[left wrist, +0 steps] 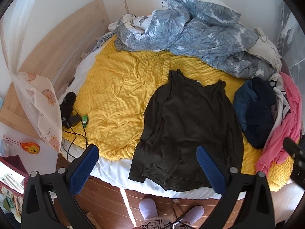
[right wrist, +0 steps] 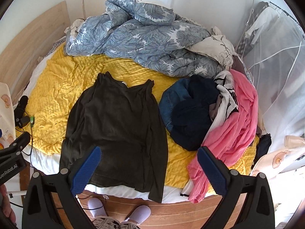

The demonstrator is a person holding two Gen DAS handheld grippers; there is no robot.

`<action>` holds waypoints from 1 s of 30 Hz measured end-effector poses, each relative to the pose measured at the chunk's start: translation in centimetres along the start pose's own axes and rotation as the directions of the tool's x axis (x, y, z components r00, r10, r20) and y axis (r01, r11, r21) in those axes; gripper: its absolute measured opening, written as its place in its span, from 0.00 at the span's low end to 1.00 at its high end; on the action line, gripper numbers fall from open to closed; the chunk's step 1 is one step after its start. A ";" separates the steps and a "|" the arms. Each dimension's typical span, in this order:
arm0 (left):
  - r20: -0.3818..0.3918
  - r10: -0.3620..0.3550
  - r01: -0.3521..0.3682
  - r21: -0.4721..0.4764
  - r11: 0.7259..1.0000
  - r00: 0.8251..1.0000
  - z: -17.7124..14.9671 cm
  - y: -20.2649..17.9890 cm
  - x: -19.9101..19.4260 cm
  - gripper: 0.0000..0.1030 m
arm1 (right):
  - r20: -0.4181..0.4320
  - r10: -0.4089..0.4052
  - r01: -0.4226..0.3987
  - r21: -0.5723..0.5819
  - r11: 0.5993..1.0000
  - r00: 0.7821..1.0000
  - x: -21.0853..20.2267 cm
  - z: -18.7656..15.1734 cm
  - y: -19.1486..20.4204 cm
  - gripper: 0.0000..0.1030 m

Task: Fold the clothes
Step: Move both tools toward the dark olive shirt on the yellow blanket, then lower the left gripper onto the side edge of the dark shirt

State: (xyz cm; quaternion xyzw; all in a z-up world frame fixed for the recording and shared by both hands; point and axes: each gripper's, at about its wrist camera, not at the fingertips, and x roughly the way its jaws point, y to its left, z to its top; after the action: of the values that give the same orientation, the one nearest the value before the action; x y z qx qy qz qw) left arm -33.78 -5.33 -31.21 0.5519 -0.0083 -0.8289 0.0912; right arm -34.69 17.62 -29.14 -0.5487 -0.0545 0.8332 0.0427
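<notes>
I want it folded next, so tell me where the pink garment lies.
The pink garment drapes over the bed's right edge in both views, beside the dark blue clothes pile, right of the spread dark shirt.

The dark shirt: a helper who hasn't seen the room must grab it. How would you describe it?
On the yellow blanket covering the bed, left of the heap of clothes, lies the dark shirt, its hem hanging over the near edge. It alone is spread flat; the jeans and pink garment are bunched.
</notes>
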 end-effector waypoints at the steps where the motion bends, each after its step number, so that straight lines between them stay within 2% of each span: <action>1: 0.001 -0.016 0.016 0.002 1.000 1.000 0.0 0.4 0.9 1.00 | -0.003 -0.001 0.001 0.009 1.000 1.000 0.5 0.1 0.0 1.00; 6: 0.009 -0.072 0.072 0.021 0.997 0.997 0.2 2.9 6.2 1.00 | 0.010 0.008 -0.009 0.089 0.996 1.000 3.7 0.0 -0.3 1.00; 8: 0.006 -0.116 0.116 0.025 0.993 0.993 0.5 3.7 8.5 1.00 | 0.022 0.010 -0.012 0.124 0.992 1.000 5.9 -0.3 -0.5 1.00; 12: 0.045 -0.195 0.194 0.030 0.981 0.980 0.4 5.3 12.9 1.00 | 0.053 0.083 -0.091 0.175 0.980 0.995 10.3 -1.0 -0.9 1.00; 16: 0.043 -0.249 0.249 0.001 0.969 0.968 -0.4 6.8 18.3 1.00 | 0.098 0.169 -0.183 0.149 0.972 0.981 14.7 -1.9 -0.7 1.00; 19: 0.017 -0.313 0.314 -0.043 0.948 0.949 -1.5 7.7 22.3 1.00 | 0.115 0.194 -0.204 0.092 0.975 0.974 18.4 -2.5 0.4 1.00; 22: 0.003 -0.368 0.368 -0.040 0.929 0.930 -3.4 8.1 25.5 1.00 | 0.126 0.214 -0.221 0.043 0.974 0.969 21.6 -3.1 1.6 1.00; 27: 0.002 -0.444 0.444 -0.016 0.896 0.896 -6.3 8.8 28.3 1.00 | 0.159 0.302 -0.305 -0.007 0.952 0.940 24.7 -4.1 3.0 1.00; 28: 0.007 -0.439 0.439 -0.008 0.899 0.899 -6.6 8.8 28.4 1.00 | 0.162 0.309 -0.311 -0.012 0.950 0.937 24.9 -4.3 3.1 1.00; 30: 0.013 -0.397 0.396 0.027 0.918 0.918 -7.3 8.4 28.1 1.00 | 0.170 0.315 -0.315 -0.025 0.949 0.934 25.2 -4.7 3.2 1.00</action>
State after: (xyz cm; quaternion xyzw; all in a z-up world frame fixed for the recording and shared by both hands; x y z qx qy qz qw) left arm -36.38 -17.42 -58.76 0.5358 0.0931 -0.8349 -0.0852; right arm -40.33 17.97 -54.34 -0.4763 0.0319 0.8735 -0.0954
